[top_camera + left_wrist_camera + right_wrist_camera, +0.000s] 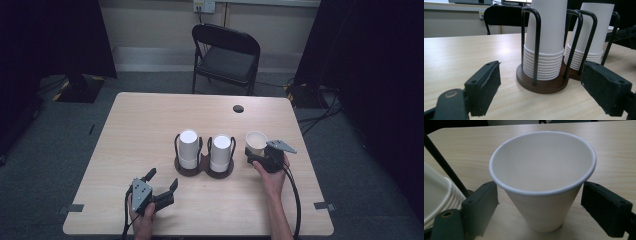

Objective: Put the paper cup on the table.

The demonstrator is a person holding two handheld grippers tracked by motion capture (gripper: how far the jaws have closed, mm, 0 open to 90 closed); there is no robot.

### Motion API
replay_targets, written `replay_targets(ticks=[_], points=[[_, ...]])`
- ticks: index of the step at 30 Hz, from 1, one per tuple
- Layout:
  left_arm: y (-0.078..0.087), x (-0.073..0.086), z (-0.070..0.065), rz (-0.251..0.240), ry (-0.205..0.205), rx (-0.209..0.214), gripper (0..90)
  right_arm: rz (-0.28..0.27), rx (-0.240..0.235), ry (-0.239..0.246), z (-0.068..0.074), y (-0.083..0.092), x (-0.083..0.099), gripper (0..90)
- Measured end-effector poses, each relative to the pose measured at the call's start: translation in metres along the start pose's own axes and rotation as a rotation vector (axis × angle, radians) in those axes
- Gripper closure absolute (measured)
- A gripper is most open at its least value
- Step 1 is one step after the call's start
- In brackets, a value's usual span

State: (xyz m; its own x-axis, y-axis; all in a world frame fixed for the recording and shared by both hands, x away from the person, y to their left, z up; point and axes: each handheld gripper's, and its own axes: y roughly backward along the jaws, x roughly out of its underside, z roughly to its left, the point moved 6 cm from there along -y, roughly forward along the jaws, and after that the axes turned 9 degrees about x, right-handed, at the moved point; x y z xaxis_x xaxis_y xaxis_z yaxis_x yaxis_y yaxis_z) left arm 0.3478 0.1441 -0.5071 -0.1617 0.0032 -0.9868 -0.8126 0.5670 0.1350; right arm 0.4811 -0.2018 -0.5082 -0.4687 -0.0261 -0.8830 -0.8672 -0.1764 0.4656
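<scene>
A dark wooden double holder with black wire hoops stands mid-table, with a stack of upside-down white paper cups in its left ring and another stack in its right ring. To the right of it, a single white paper cup stands upright on the table. My right gripper is open, and its jaws flank this cup with a gap on each side. My left gripper is open near the front edge and faces the holder and the stacks with nothing between its pads.
The wooden table has a round cable hole at the back right. A black folding chair stands beyond the far edge. Tape marks sit near the front corners. Bare tabletop spreads to the left of the holder.
</scene>
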Motion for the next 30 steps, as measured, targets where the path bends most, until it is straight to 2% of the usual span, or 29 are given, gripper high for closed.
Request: replay_targets(ticks=[5, 10, 14, 17, 22, 26, 28, 30], points=[[0.0, 0.0, 0.0, 0.006, -0.004, -0.003, 15.9, 0.007, 0.002, -0.027, -0.002, 0.007, 0.005, 13.8], [-0.001, 0.0, 0.001, 0.012, -0.007, -0.02, 16.1, -0.025, -0.007, -0.029, 0.002, 0.019, 0.004, 14.0], [-0.001, 0.0, -0.001, 0.016, -0.025, -0.032, 16.6, -0.05, -0.002, -0.013, 0.005, 0.029, 0.004, 16.0], [-0.001, 0.0, 0.0, 0.017, -0.018, -0.031, 16.6, -0.06, 0.008, -0.016, 0.008, 0.037, 0.003, 16.2], [-0.001, 0.0, 0.0, 0.021, -0.015, -0.035, 16.6, -0.09, -0.014, -0.005, 0.016, 0.049, 0.0, 15.0], [-0.001, 0.0, 0.0, 0.019, -0.012, -0.033, 16.5, -0.09, 0.023, 0.013, 0.02, 0.054, 0.003, 14.9], [-0.001, 0.0, 0.0, 0.014, -0.007, -0.033, 16.5, -0.08, 0.025, 0.013, 0.023, 0.056, 0.005, 15.2], [-0.001, 0.0, 0.0, 0.014, -0.006, -0.033, 16.5, -0.096, 0.013, 0.002, 0.025, 0.058, 0.008, 15.1]])
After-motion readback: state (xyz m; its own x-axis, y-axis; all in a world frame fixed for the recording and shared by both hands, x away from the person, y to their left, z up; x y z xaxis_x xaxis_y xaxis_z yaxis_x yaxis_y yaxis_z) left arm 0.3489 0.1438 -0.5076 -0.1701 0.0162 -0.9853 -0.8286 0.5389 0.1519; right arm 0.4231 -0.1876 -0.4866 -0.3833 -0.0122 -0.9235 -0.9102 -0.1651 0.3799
